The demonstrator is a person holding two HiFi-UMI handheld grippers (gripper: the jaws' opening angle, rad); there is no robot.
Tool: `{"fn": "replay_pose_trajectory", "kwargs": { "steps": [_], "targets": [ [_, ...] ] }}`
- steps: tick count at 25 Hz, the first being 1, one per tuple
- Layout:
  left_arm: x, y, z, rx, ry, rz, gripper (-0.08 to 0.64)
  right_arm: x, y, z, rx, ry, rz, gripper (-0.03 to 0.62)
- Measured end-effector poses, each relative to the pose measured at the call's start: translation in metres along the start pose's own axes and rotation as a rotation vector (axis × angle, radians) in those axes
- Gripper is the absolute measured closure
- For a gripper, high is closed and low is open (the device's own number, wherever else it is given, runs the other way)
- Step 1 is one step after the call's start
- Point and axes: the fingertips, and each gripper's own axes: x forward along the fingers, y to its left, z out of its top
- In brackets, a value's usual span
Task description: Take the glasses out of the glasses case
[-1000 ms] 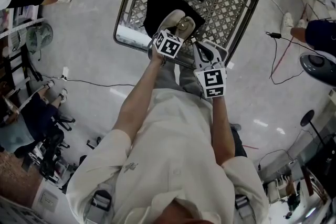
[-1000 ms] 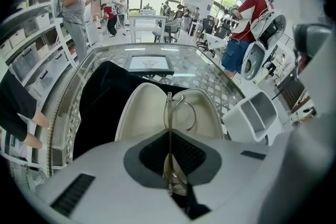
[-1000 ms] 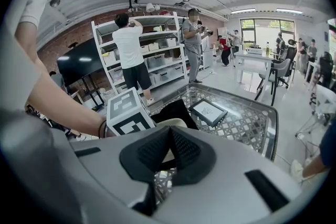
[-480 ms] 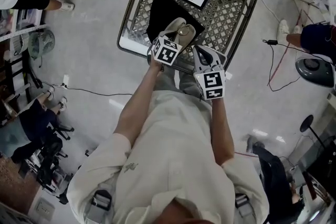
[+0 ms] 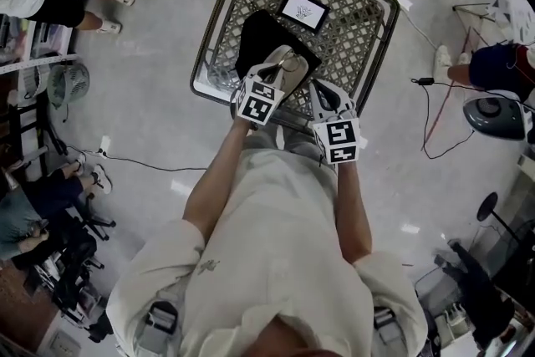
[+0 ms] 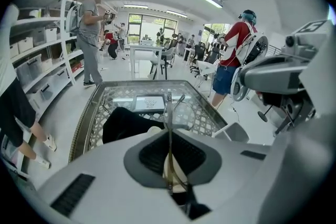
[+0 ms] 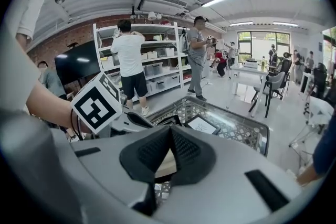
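Pinching glasses (image 6: 169, 107) in left tool (image 6: 169, 155), case (image 7: 166, 164) — cream — in right tool (image 7: 170, 145)

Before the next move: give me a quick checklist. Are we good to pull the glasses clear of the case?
1. Left tool shut on the glasses frame: ok.
2. Right tool shut on the beige case: ok.
3. Glasses fully clear of the case: cannot tell; the case shows right beneath the frame in the left gripper view.
4. Both tools over the lattice table: ok.
5. Black-framed card apart from both tools: ok.
6. Black cloth free of the case: cannot tell.
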Motion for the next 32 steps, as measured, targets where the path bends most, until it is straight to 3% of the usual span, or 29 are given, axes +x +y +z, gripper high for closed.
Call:
{"fn": "replay_pose_trajectory", "kwargs": {
  "steps": [11,25,32],
  "targets": [
    [-0.05,0.002,0.06,0.038,-0.155,0.001,0.532,-0.007,-0.008,0.042,-0.021,-0.077,-0.023,0.586],
    [-0.112,-0.001,0.133,0.094,-0.353,-0.043,0.532,-0.041,-0.013,0.119,-0.089,-0.245,-0.074,0.586],
    [-0.147,-0.011,0.163,0.155,-0.468,-0.064,0.532,-0.064,-0.012,0.147,-0.12,-0.309,-0.097,0.586]
  ]
}}
